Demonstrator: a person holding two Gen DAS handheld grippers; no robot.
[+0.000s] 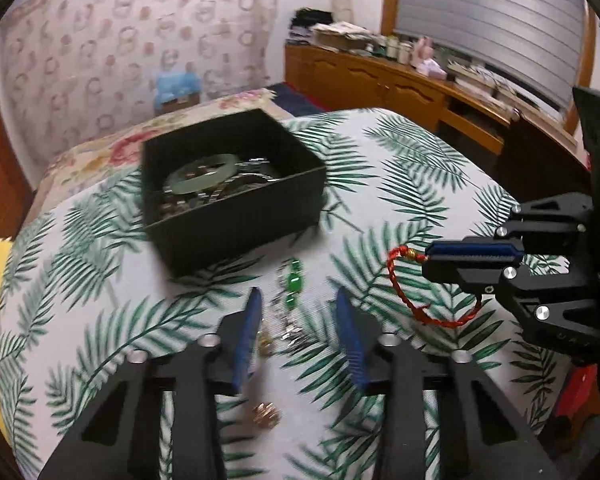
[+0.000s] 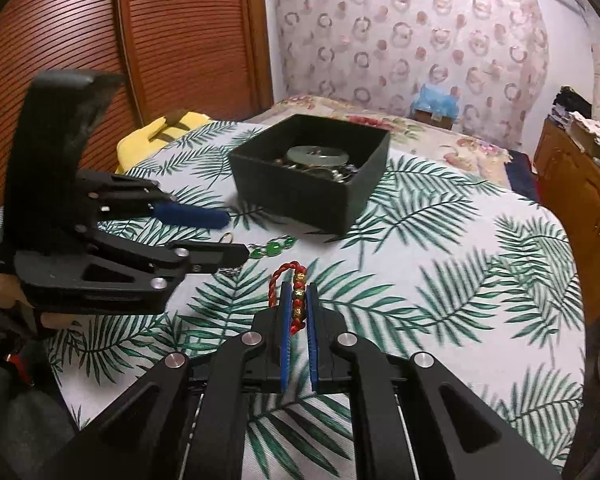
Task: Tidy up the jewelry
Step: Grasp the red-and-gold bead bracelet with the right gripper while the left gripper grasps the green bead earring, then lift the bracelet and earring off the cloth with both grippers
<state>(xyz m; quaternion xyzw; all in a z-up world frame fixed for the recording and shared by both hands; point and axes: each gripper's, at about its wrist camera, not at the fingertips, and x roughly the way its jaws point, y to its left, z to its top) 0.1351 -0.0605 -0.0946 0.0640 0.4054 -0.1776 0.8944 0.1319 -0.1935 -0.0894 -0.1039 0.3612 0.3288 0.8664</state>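
The red braided bracelet (image 2: 296,300) was pinched by the right tongs (image 2: 298,292), lengthwise along the pads, above the bed (image 2: 440,280). The left tongs (image 1: 296,300) were spread astride the green bead chain (image 1: 292,280), which ran toward the black box (image 1: 236,216).

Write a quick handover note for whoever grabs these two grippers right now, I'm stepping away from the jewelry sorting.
Right gripper: shut on the red cord bracelet.
Left gripper: jaws apart around the green-stone chain, not gripping it.
Black box: on the leaf-print cloth, already holds a pale green bangle and other pieces.
Left: box the red bracelet, the green-stone chain, and the small gold piece.
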